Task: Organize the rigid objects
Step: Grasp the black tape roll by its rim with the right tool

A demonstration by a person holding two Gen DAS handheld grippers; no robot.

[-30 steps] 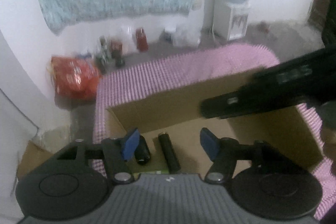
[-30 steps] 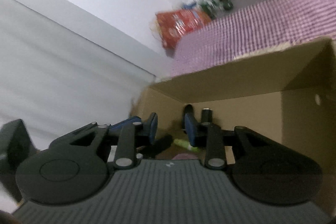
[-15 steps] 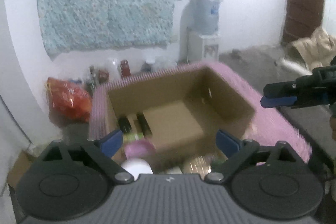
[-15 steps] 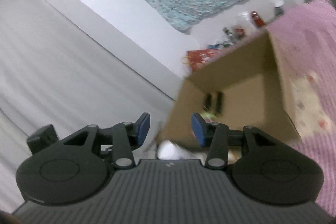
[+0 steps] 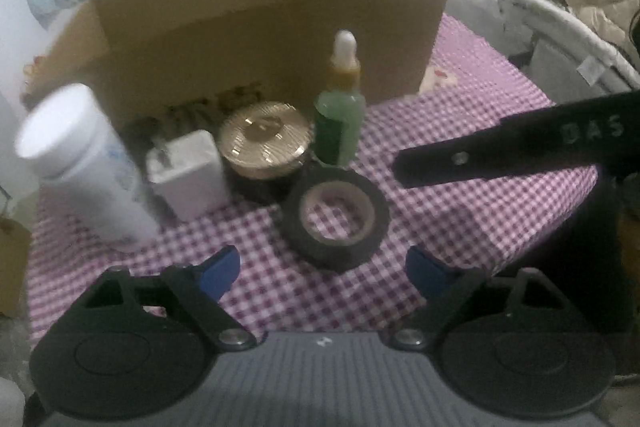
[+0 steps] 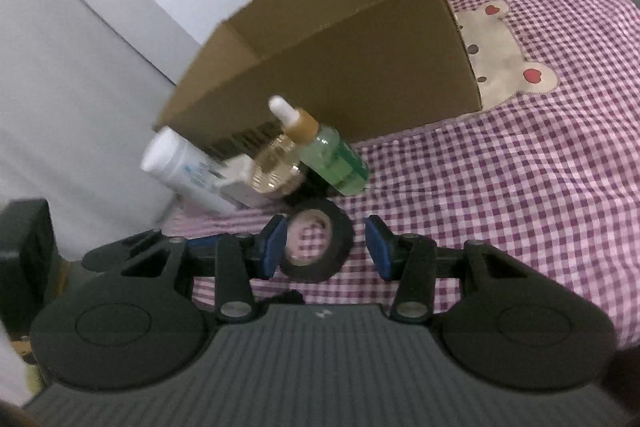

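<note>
Checked purple cloth [image 6: 520, 187] lies bare to the right of the right gripper [image 6: 325, 247]; brown cardboard box [image 6: 340, 59] wall stands beyond. Both grippers pitch downward. Right gripper: jaws partly apart, black ring-shaped tape roll [image 6: 316, 245] lying between them, left pad close to its rim, contact uncertain. Left gripper [image 5: 324, 271]: jaws wide, closing, empty; tape roll just ahead. Green dropper bottle [image 5: 340, 119], gold-lidded jar [image 5: 264, 139], white block [image 5: 188, 175], white bottle [image 5: 76, 163] beyond.
</note>
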